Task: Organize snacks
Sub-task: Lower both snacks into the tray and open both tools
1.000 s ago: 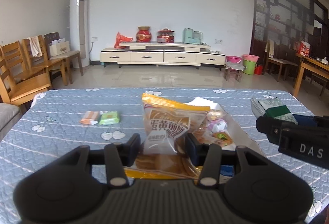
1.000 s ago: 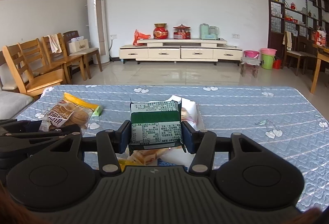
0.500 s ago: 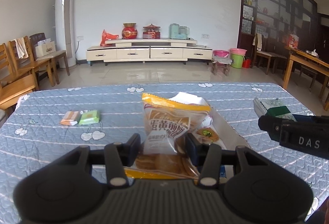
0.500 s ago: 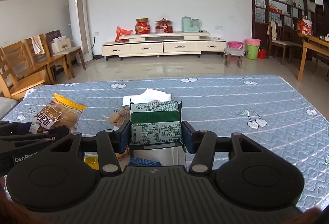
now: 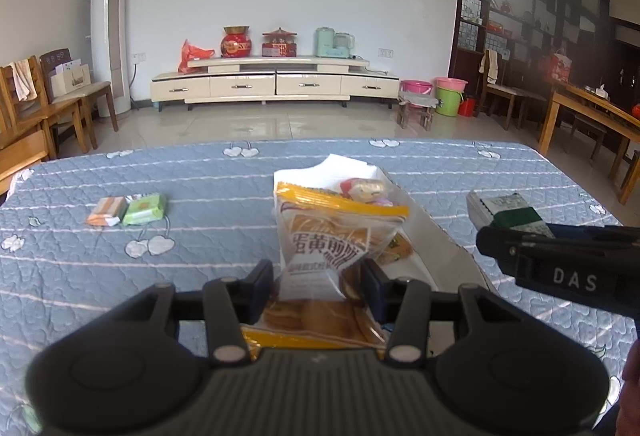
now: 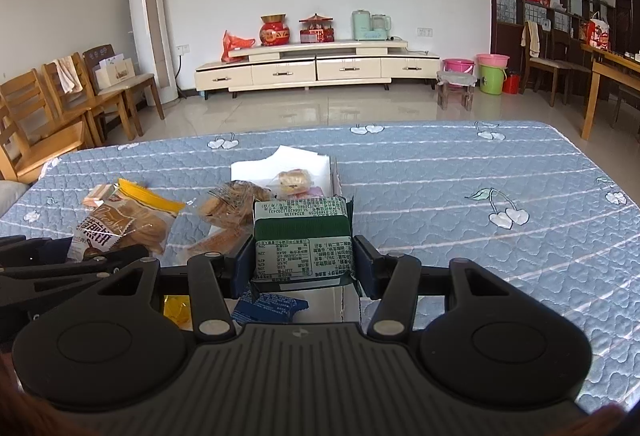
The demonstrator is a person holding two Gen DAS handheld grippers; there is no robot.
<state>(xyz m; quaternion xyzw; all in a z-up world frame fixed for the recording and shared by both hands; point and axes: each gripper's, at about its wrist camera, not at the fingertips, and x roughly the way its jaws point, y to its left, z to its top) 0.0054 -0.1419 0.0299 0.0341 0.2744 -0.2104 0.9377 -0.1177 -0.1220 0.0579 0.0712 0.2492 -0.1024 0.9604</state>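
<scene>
While clamped, biscuit bag [image 5: 324,248] fills left tongs [image 5: 318,290].

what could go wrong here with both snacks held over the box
The left hand-held gripper pinches the soft cookie bag low, so it could flop or slip. The right hand-held gripper holds the green pack close beside it; they may collide over the crowded white box.

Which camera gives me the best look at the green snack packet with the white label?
The right wrist view: the green snack packet with the white label sits centred, clamped in the right gripper, printed label facing the camera. The left wrist view catches it only obliquely near the right edge.
</scene>
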